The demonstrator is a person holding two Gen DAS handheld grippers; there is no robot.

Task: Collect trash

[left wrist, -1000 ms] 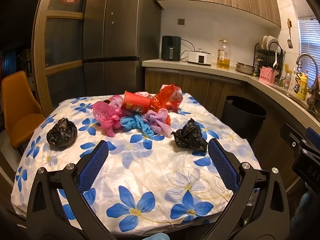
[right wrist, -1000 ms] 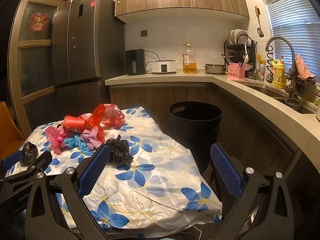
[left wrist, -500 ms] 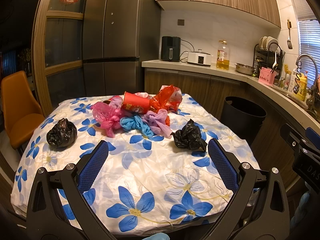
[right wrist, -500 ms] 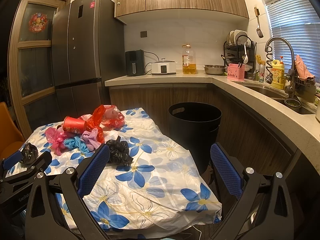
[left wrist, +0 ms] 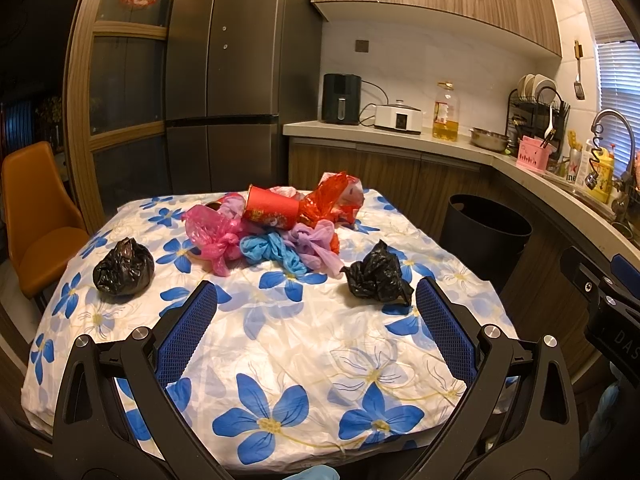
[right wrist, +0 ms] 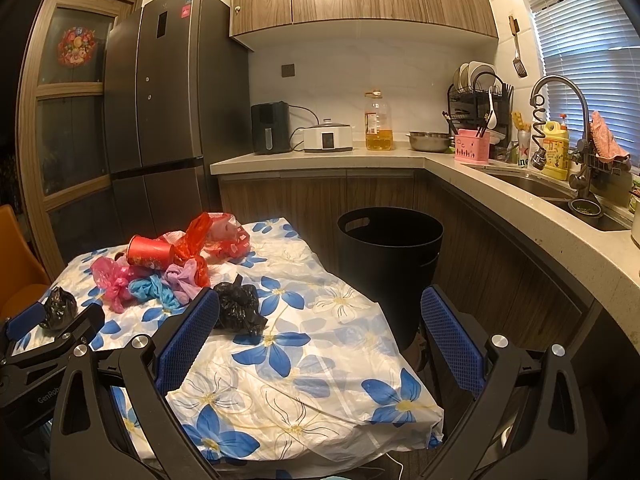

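Trash lies on the table with the flowered cloth point(left wrist: 304, 344): a knotted black bag point(left wrist: 123, 267) at the left, a crumpled black bag point(left wrist: 378, 274) point(right wrist: 238, 307) at the right. A far pile holds a red cup point(left wrist: 272, 212) point(right wrist: 150, 252), a pink bag point(left wrist: 210, 232), a blue bag point(left wrist: 272, 250), a lilac bag point(left wrist: 312, 240) and a red bag point(left wrist: 334, 200). My left gripper point(left wrist: 316, 320) hangs open over the near table, empty. Over the table's right corner my right gripper point(right wrist: 320, 332) is open and empty too. A black bin point(right wrist: 390, 264) point(left wrist: 488, 236) stands right of the table.
An orange chair point(left wrist: 34, 216) stands left of the table. A dark fridge point(left wrist: 240, 80) is behind it. The counter point(right wrist: 500, 184) with sink, dish rack and appliances runs along the right, close to the bin.
Both views have shifted only slightly; the trash and both open grippers stay as they were.
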